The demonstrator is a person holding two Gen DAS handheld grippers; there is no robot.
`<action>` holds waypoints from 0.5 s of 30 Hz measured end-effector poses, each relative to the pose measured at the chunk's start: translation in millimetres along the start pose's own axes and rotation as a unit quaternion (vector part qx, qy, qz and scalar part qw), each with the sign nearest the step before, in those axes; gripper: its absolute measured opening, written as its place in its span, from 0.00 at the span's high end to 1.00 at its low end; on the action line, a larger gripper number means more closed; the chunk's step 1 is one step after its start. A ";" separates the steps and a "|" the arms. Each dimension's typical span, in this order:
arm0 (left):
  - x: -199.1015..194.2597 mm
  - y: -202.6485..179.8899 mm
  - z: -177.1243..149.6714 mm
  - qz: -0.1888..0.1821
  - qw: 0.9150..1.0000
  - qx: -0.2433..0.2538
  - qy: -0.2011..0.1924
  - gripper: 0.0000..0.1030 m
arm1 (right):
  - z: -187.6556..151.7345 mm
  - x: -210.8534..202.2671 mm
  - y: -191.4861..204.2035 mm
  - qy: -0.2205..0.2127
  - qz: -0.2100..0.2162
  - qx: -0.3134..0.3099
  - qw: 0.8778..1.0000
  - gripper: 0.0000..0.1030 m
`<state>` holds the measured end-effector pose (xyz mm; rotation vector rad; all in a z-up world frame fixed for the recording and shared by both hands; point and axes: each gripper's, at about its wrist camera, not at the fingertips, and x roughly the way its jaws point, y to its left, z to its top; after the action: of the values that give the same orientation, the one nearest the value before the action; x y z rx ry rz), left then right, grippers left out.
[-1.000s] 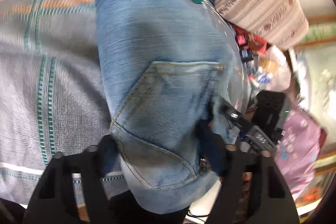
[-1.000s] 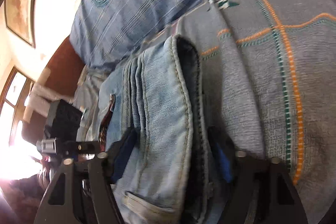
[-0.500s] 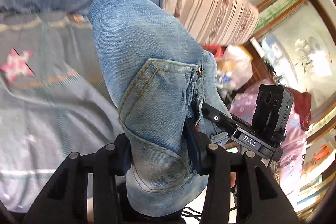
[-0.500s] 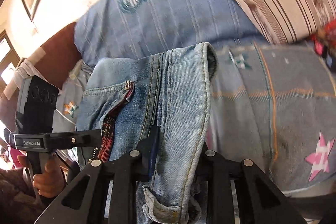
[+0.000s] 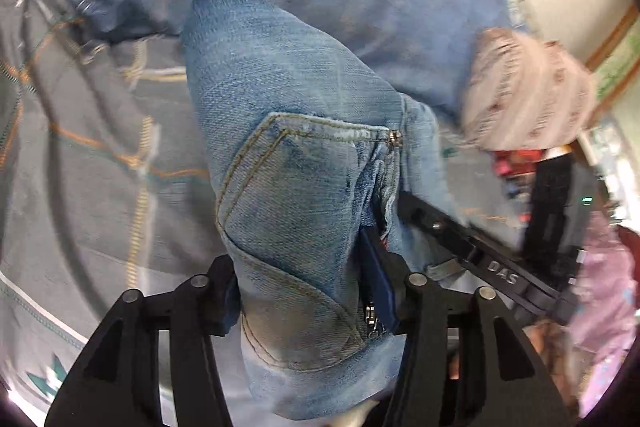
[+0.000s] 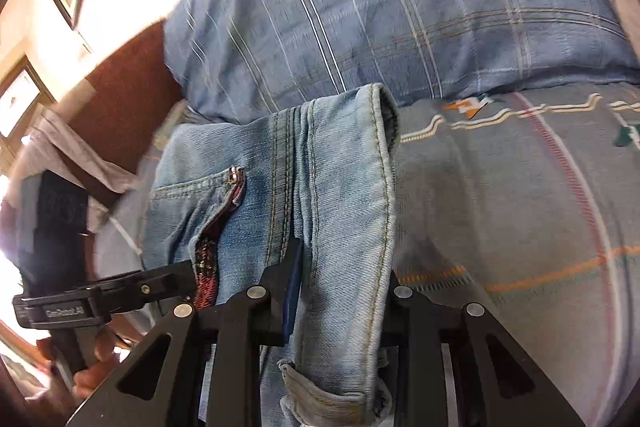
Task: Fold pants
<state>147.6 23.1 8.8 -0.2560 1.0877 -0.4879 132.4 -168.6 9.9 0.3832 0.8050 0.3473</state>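
**Jeans held up by both grippers over the bed**

In the left wrist view, the left gripper (image 5: 308,303) was seen closest to the camera, with its two black fingers closed on the waist part of the jeans (image 5: 288,163). The denim was pressed between the blue pads, and a back pocket (image 5: 296,219) with yellow stitching was turned toward the lens. A small metal zipper pull was visible just beside the right finger. The cloth rose from the fingers in a thick folded bundle, and its far end was rounded.

In the right wrist view, the right gripper (image 6: 340,291) was also clamped on the jeans (image 6: 320,195), along a seam edge near the waistband. A belt loop hung below the fingers. A front pocket opening with a red checked lining (image 6: 210,247) was seen to the left of the clamped fold. The other gripper's handle and the hand (image 6: 94,367) around it were partly shown at the left edge.

Behind the jeans, a grey bedcover (image 6: 520,207) with orange and green lines was spread. Farther away, a blue checked pillow (image 6: 380,7) with a round emblem was lying, and a striped beige cushion (image 5: 528,91) was placed beside it in the left view. The far background was blurred.
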 end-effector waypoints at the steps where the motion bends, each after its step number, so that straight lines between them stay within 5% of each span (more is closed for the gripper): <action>1: 12.2 4.9 -2.5 0.018 1.000 -0.003 0.006 0.46 | -2.0 11.9 0.6 0.006 -0.015 -0.008 1.000 0.73; 3: 31.9 20.2 -6.9 0.061 0.998 -0.014 -0.004 0.33 | -14.3 36.4 -3.3 0.025 -0.060 -0.033 0.997 0.72; 5: 36.6 41.8 -12.3 0.055 0.997 -0.049 -0.016 0.14 | -22.7 50.5 -11.3 0.039 -0.082 -0.039 0.995 0.57; 11: 15.3 37.3 -20.3 0.058 0.996 -0.051 -0.044 0.15 | -19.8 23.9 -37.4 0.019 -0.042 0.022 0.999 0.46; 13: 1.3 37.8 -20.6 0.067 0.995 -0.042 -0.057 0.15 | -19.8 8.5 -27.7 0.006 -0.058 0.008 0.998 0.46; 15: -7.4 31.3 -26.7 0.083 0.994 -0.031 -0.066 0.14 | -20.0 -9.8 -16.7 -0.012 -0.073 -0.012 0.997 0.36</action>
<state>128.9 54.9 -11.0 -0.2464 0.9869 -0.2856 113.7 -183.5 -4.2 0.3045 0.7996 0.2149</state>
